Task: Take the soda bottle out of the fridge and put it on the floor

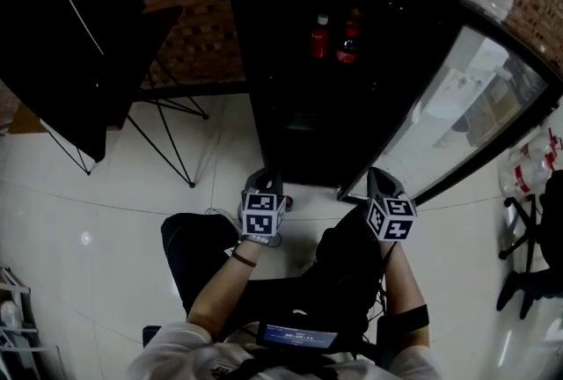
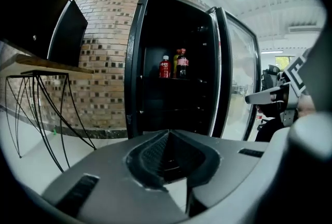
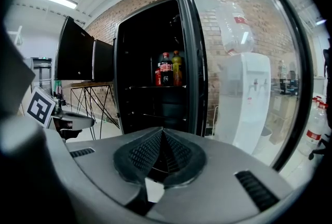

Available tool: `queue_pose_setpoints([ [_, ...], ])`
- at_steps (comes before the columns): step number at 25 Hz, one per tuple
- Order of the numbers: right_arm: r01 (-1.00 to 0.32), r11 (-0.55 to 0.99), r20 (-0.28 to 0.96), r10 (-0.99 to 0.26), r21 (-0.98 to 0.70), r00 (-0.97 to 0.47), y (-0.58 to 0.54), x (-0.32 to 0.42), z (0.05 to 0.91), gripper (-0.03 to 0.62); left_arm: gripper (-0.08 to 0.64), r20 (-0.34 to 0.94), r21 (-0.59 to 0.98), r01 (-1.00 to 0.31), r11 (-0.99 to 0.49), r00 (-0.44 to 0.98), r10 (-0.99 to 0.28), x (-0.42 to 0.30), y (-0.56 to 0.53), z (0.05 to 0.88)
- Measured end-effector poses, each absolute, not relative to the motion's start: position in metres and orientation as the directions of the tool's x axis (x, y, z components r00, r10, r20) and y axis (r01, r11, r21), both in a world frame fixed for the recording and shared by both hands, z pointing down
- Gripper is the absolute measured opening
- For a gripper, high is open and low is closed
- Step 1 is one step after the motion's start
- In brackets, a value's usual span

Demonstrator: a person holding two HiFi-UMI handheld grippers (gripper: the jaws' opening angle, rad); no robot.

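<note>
The soda bottle (image 1: 348, 42) stands inside the open fridge (image 1: 264, 88) (beside a red bottle (image 1: 319, 37)), well ahead of both tongs; the left gripper (image 1: 266, 185) and right gripper (image 1: 382, 183) are both closed on nothing.

Fridge (image 1: 299, 105) front is open. Glass door (image 1: 457, 114) is swung out from its right edge and walls off approach from that side. Straight-in lane over the floor (image 1: 220, 167) in front. Bottles (image 1: 334, 40) bunched mid-shelf, with shelf room on either side. Black panel on wire legs (image 1: 79, 44) crowds the floor left of the fridge.
</note>
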State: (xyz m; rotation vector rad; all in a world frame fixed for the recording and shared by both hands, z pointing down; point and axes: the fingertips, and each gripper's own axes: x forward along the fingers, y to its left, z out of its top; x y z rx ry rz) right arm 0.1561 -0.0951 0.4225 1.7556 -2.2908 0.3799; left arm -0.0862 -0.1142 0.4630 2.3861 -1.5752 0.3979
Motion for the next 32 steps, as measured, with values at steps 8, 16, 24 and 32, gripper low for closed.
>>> queue_pose_setpoints([
  [8, -0.968, 0.243, 0.323, -0.912, -0.067, -0.252, -0.091, 0.155, 0.418, 0.017, 0.0, 0.343, 0.035, -0.92, -0.39, 0.377, -0.86, -0.093, -0.105, 0.43],
  [16, -0.97, 0.234, 0.311, -0.919, -0.068, -0.243, -0.088, 0.155, 0.415, 0.017, 0.0, 0.335, 0.05, -0.922, -0.385, 0.379, -0.863, -0.093, -0.102, 0.424],
  [24, -0.97, 0.234, 0.31, -0.92, -0.058, -0.24, -0.089, 0.154, 0.415, 0.017, 0.0, 0.342, 0.058, -0.921, -0.385, 0.381, -0.859, -0.092, -0.105, 0.429],
  [32, -0.971, 0.232, 0.31, -0.92, -0.057, -0.238, -0.09, 0.154, 0.415, 0.017, 0.0, 0.338, 0.067, -0.92, -0.385, 0.384, -0.859, -0.091, -0.106, 0.427],
])
